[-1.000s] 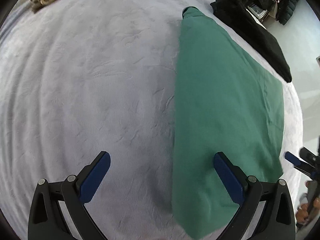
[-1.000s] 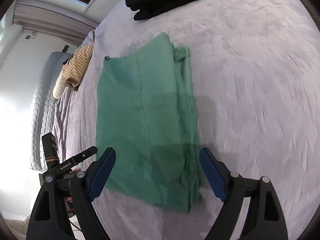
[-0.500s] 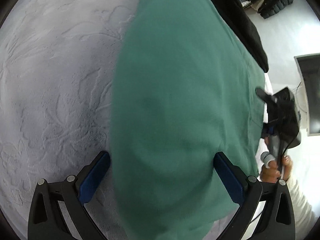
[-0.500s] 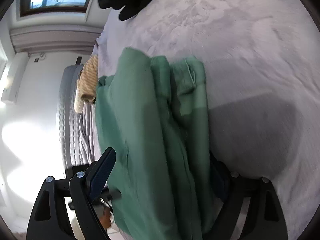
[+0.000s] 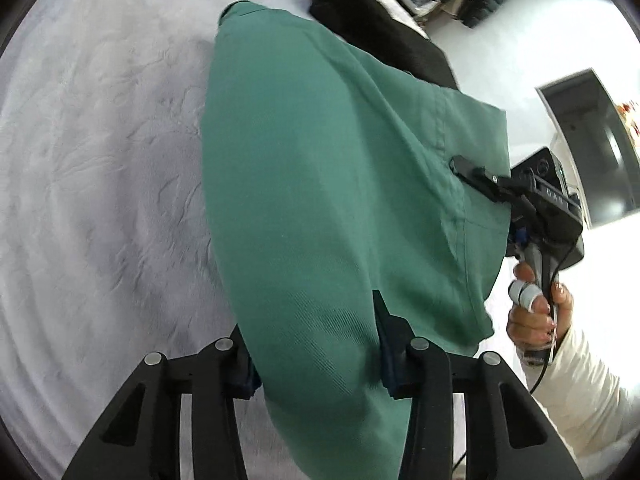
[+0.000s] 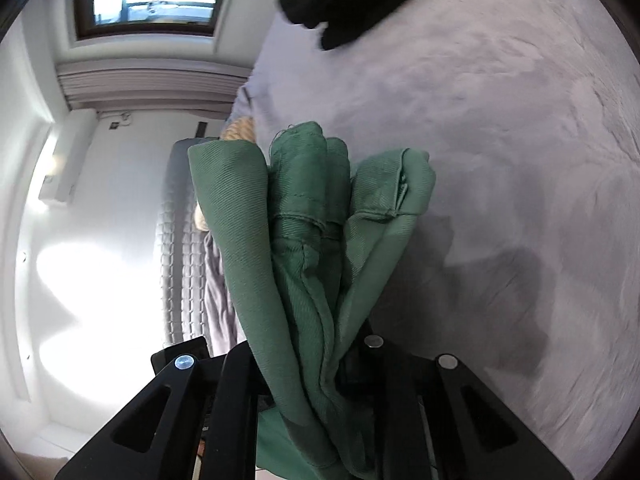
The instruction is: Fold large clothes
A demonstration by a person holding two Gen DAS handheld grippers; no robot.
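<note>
While you hold both near corners of the folded green twill garment (image 5: 320, 184), its near edge is raised off the pale grey plush bed cover (image 5: 100, 160) and its far end trails back down toward the bed. On your left, the left tongs (image 5: 316, 356) are narrowed onto a thick roll of the cloth, pads pressed in from both sides, likely so the stacked layers cannot slide apart. Further right in that view, your right hand (image 5: 536, 308) grips the other tool's handle, whose finger lies against the garment's right edge. Seen from the right wrist, the right tongs (image 6: 316, 364) are pinched on several bunched layers (image 6: 312, 240), seams and hems showing. A black garment (image 5: 384, 36) lies beyond on the bed. Holding both corners level suggests you mean to carry this edge over toward the far end for the next fold.
</note>
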